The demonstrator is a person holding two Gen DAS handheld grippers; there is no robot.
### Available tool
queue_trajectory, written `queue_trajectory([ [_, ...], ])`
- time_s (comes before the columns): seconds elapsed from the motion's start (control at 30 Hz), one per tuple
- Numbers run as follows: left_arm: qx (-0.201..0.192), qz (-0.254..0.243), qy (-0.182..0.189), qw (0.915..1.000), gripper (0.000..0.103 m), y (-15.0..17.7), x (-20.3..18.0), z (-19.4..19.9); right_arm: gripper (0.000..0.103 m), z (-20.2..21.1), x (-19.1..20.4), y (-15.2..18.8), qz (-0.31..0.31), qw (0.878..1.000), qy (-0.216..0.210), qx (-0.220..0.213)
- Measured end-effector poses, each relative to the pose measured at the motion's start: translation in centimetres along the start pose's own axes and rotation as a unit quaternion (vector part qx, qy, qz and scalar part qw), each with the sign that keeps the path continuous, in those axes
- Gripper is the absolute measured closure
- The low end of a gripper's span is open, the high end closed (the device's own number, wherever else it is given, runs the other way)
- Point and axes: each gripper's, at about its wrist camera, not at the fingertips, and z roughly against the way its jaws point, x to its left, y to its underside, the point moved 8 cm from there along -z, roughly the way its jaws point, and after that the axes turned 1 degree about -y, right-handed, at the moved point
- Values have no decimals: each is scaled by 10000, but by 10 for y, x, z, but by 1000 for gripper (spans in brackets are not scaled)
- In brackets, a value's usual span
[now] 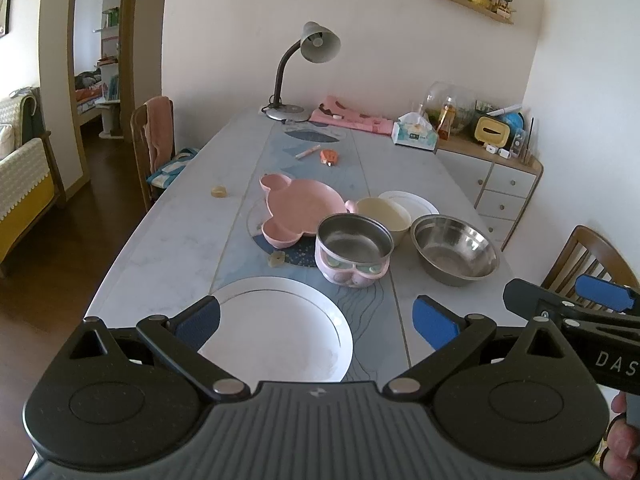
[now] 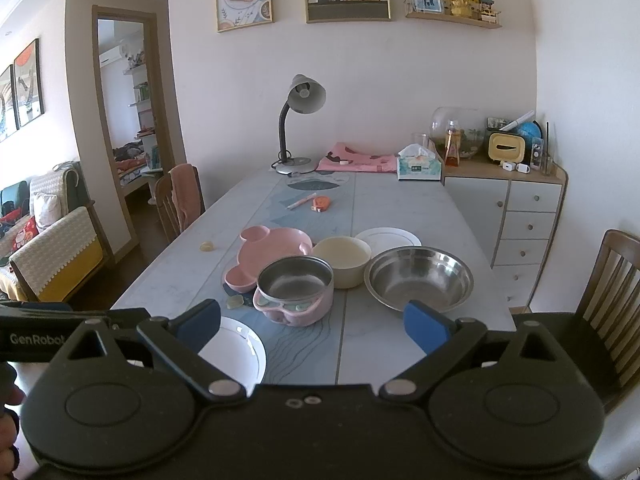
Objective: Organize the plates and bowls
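A large white plate lies at the near table edge, under my open, empty left gripper. Behind it stand a pink child's bowl with a steel insert, a pink divided plate, a cream bowl, a small white plate and a big steel bowl. My right gripper is open and empty, above the near table edge, in front of the pink bowl and steel bowl. The white plate lies at its left finger.
A desk lamp, pink cloth, tissue box, pen and orange tape measure lie at the table's far end. Chairs stand left and right. A cabinet stands at the right wall.
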Motion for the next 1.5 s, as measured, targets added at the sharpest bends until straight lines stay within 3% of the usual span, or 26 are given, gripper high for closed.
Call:
queue_trajectory([
  [0.63,89,143,-129,9998,0,-5,11,-28,4,-32,9,-2,248,9993,-196,195],
  [1.03,614,466,-663,9948,0,4,49,-90,12,-119,15,27,515,9895,-720,1142],
  [1.3,1251,744,-957,9847,1,32,99,-141,22,-177,21,67,506,9723,-1077,2010],
  [1.33,1338,777,-984,9830,2,37,105,-146,24,-183,23,70,510,9703,-1102,2093],
  [1.5,1818,998,-1070,9724,27,59,130,-168,42,-204,28,88,314,9579,-1258,2561],
])
